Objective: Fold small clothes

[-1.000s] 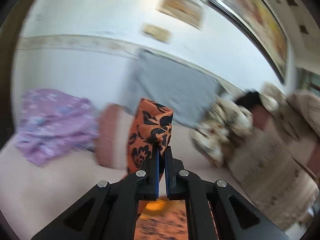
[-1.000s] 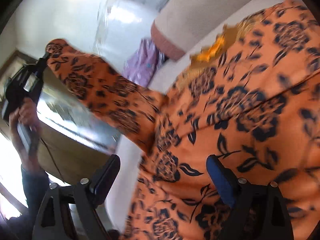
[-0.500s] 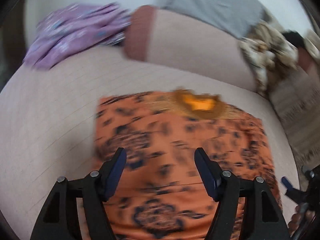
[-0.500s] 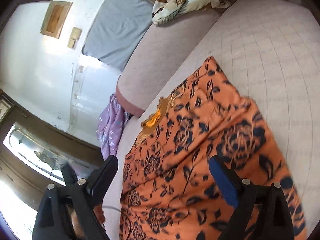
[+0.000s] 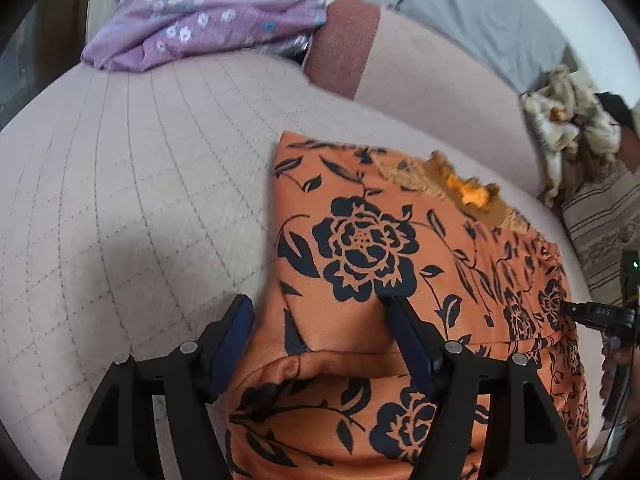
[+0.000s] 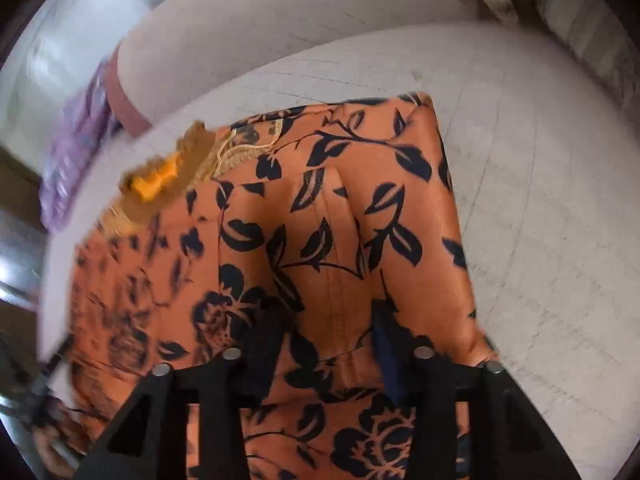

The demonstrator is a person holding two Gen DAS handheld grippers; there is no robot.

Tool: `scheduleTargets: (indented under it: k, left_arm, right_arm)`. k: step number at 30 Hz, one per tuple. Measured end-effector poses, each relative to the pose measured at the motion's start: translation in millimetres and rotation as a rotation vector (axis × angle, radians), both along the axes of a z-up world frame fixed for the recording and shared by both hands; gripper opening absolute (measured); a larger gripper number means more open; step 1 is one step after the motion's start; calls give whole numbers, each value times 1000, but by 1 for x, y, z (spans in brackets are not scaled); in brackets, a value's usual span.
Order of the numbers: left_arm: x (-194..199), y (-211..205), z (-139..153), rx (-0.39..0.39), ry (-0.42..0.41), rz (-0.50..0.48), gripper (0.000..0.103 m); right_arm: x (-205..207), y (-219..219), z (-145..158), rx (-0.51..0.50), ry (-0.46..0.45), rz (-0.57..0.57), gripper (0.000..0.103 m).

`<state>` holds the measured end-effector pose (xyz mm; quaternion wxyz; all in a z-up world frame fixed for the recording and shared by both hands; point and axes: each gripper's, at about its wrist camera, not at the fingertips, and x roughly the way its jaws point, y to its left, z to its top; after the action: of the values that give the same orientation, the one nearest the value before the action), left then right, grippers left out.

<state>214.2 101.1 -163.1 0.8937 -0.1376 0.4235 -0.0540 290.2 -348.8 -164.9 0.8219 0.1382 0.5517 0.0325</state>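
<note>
An orange garment with black flowers [image 5: 380,248] lies flat on the pale quilted sofa seat [image 5: 120,184], its gold-trimmed neckline [image 5: 464,192] at the far side. It also fills the right wrist view [image 6: 320,240]. My left gripper [image 5: 320,320] is open, low over the garment's left edge, with folded cloth between its fingers. My right gripper [image 6: 328,328] is open, low over the garment's right part, jaws astride a raised seam. The right gripper's body shows at the left wrist view's right edge [image 5: 600,316].
A crumpled purple floral garment [image 5: 208,16] lies at the back left. A brown-ended bolster [image 5: 400,64] and a grey cushion [image 5: 480,12] stand behind. A beige patterned cloth heap [image 5: 568,128] and a striped cushion [image 5: 600,232] lie at the right.
My left gripper let go of the raised sleeve and came down open over the garment. The garment now lies flat with the sleeve folded in. Both grippers moved lower and closer.
</note>
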Motion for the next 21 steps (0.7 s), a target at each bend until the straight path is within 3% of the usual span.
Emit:
scheduleTargets:
  k: [1, 3, 6, 8, 9, 10, 11, 12, 15, 17, 19, 21]
  left_arm:
    - [-1, 0, 0, -4, -5, -2, 72]
    - [-3, 3, 1, -24, -10, -1, 72]
    - [-3, 7, 0, -55, -13, 9, 72]
    - [-3, 6, 0, -48, -12, 16, 72]
    - [-2, 5, 0, -37, -10, 15, 72]
    - [-2, 2, 0, -23, -9, 12, 73]
    - [-2, 1, -1, -11, -10, 9, 73]
    - [-3, 0, 0, 0, -14, 8, 73]
    - [-2, 0, -1, 7, -7, 9, 74]
    - [-1, -4, -1, 32, -6, 4, 75]
    - [-1, -7, -2, 51, -5, -2, 77]
    - [0, -9, -3, 57, -1, -7, 79]
  right_arm:
    - [1, 4, 4, -11, 2, 21, 19]
    - [0, 10, 19, -49, -37, 36, 18]
    - [-13, 23, 71, -149, -220, 46, 18]
    - [-24, 20, 78, -183, -265, 7, 19]
    - [-24, 15, 61, -183, -215, -10, 26]
    - [-20, 11, 41, -187, -142, -14, 41]
    - [-16, 5, 9, -180, -33, -19, 48]
    - [-19, 0, -4, -143, -10, -27, 50]
    - [-31, -10, 17, -107, -149, -110, 61]
    - [-33, -10, 35, -87, -224, -133, 62]
    - [-28, -6, 54, 44, -313, -85, 70]
    - [-21, -5, 49, 205, -323, -40, 82]
